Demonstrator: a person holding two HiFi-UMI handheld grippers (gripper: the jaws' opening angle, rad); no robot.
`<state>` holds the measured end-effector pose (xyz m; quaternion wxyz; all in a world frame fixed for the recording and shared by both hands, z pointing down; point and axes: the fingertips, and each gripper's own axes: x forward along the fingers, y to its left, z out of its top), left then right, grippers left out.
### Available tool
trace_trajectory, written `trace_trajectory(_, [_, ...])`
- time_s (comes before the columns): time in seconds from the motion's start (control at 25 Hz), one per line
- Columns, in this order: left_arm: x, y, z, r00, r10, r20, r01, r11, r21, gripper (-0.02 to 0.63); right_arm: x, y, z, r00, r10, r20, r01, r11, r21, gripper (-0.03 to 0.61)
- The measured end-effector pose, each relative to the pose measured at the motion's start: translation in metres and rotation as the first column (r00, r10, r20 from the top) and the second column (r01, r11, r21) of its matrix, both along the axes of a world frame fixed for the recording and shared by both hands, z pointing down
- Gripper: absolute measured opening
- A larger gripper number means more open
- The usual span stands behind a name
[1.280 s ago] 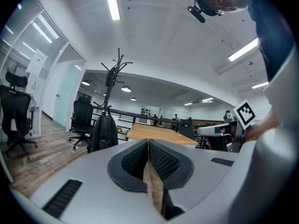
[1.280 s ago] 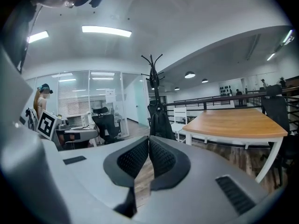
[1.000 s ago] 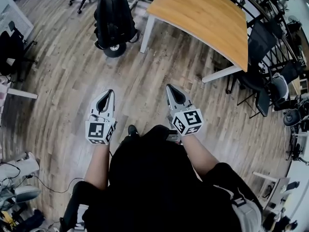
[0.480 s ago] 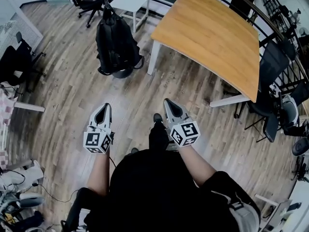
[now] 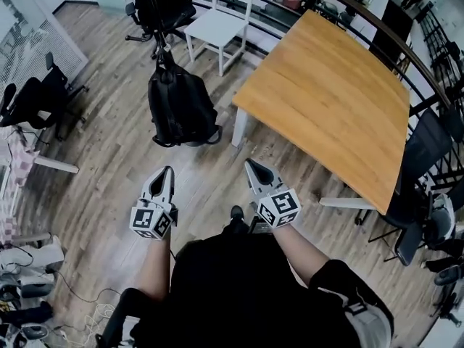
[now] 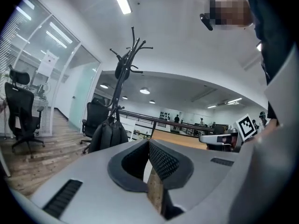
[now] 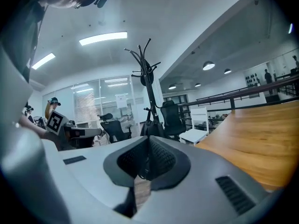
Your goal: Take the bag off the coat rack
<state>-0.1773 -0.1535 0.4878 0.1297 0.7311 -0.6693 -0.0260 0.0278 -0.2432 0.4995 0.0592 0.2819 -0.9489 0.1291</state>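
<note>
Wood-plank floor (image 5: 109,158), orange table (image 5: 341,100), black bag (image 5: 180,107) on coat rack (image 6: 122,85); both grippers clenched, empty

A wood-plank floor (image 5: 109,165) carries a table (image 5: 341,100) with an orange-brown top on white legs, a white chair (image 5: 221,17) just beyond the table's far corner, and black office chairs (image 5: 40,100) at the left edge. The coat rack (image 5: 156,38) also stands on this floor, left of the table, with the black bag (image 5: 180,107) hanging from it. Loose cables (image 5: 80,303) lie on the boards at the near left.
</note>
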Motion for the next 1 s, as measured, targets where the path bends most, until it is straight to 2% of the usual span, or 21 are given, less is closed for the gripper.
trace_trajectory(0.12, [-0.005,-0.022,-0.004,0.999,-0.03,-0.012,0.03,0.999,0.024,0.015,-0.01,-0.026,-0.002,0.998,-0.061,0.004,0.061,0.998,0.009,0.034])
trace_trajectory(0.24, [-0.006,-0.041,-0.008,0.998,-0.063,0.005,0.063,0.998,0.03,0.015,-0.015,-0.049,0.0,0.994,-0.113,0.002,0.112,0.994,0.017,0.034])
trace_trajectory(0.44, [-0.01,-0.049,-0.007,0.994,-0.103,0.032,0.102,0.994,0.027,0.015,-0.024,-0.077,0.01,0.99,-0.14,0.006,0.14,0.99,0.0,0.034])
trace_trajectory(0.76, [-0.051,-0.069,-0.005,0.991,-0.133,0.032,0.13,0.989,0.076,0.015,-0.062,-0.137,0.013,0.99,-0.139,-0.017,0.139,0.99,0.019,0.034])
trace_trajectory(1.0, [-0.101,-0.105,0.0,0.991,-0.134,0.011,0.132,0.988,0.077,0.017,-0.121,-0.16,0.001,0.976,-0.215,-0.039,0.217,0.975,0.053,0.034])
